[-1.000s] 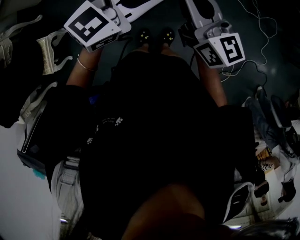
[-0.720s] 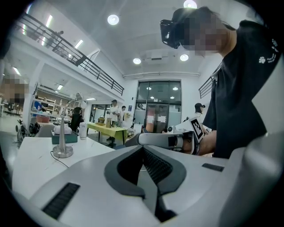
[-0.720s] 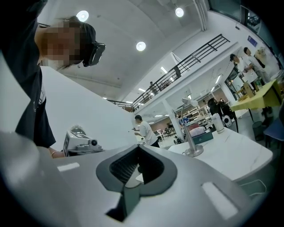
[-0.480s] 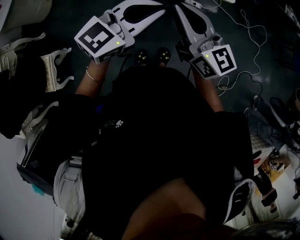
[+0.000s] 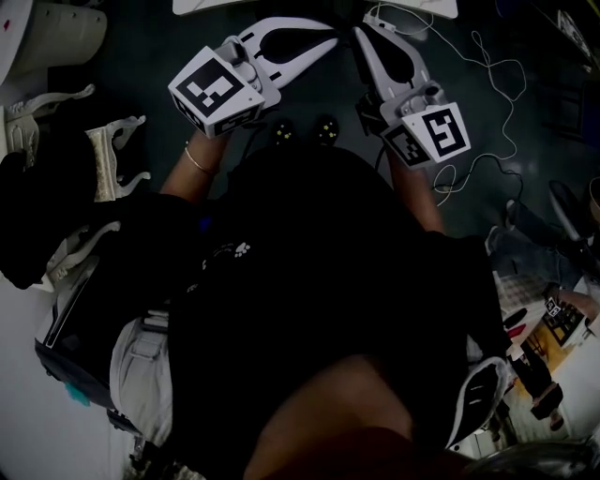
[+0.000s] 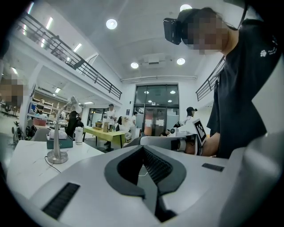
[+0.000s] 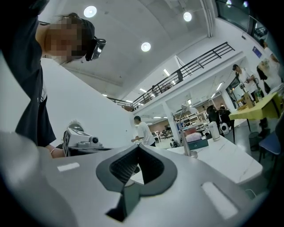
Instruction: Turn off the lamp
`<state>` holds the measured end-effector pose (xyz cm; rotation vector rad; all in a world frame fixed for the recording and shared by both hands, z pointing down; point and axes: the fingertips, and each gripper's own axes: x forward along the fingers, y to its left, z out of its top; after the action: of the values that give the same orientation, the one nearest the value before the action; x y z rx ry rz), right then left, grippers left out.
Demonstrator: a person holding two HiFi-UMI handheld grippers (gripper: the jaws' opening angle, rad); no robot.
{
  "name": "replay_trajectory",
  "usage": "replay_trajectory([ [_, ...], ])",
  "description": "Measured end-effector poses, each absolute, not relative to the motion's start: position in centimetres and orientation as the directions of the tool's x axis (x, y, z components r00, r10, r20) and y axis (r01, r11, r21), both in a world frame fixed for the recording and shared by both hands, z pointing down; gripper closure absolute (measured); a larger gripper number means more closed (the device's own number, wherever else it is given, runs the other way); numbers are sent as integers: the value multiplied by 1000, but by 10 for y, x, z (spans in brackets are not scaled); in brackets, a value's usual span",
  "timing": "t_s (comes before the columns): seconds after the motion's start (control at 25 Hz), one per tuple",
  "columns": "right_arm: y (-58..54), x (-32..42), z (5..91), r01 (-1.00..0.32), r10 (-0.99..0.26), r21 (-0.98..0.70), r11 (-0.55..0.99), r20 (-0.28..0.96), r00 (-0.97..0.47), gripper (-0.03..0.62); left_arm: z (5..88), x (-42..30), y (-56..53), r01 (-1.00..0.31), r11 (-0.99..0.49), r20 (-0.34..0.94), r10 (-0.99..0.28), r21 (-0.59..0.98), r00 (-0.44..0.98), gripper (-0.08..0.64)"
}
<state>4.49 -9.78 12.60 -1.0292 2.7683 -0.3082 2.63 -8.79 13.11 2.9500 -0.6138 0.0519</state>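
Observation:
The lamp [image 6: 57,156] is a silver desk lamp with a round base and a thin curved neck. It stands on a white table [image 6: 26,164] at the left of the left gripper view. It also shows in the right gripper view, the lamp [image 7: 187,133] right of centre. My left gripper [image 6: 143,148] is shut and empty, well short of the lamp. My right gripper [image 7: 137,148] is also shut with nothing in it. In the head view the left gripper [image 5: 328,25] and right gripper [image 5: 361,33] point toward each other, tips close, just below a white table edge [image 5: 309,6].
A teal box [image 6: 60,142] and a white cup [image 6: 79,135] sit behind the lamp. White cables [image 5: 487,84] trail over the dark floor at the right; shoes and bags [image 5: 112,159] lie at the left. People stand round a yellow-green table [image 6: 104,132] farther back.
Both grippers have risen and now show more fully in the head view, with their jaws in sight. The white table edge has come into view at the top. Both stay shut.

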Motion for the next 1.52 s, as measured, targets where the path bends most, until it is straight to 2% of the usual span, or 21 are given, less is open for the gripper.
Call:
replay_trajectory([
  [1.52, -99, 29, 124, -557, -584, -223, 800, -80, -808, 592, 140, 15, -95, -439, -888, 74, -433, 139, 898, 552],
])
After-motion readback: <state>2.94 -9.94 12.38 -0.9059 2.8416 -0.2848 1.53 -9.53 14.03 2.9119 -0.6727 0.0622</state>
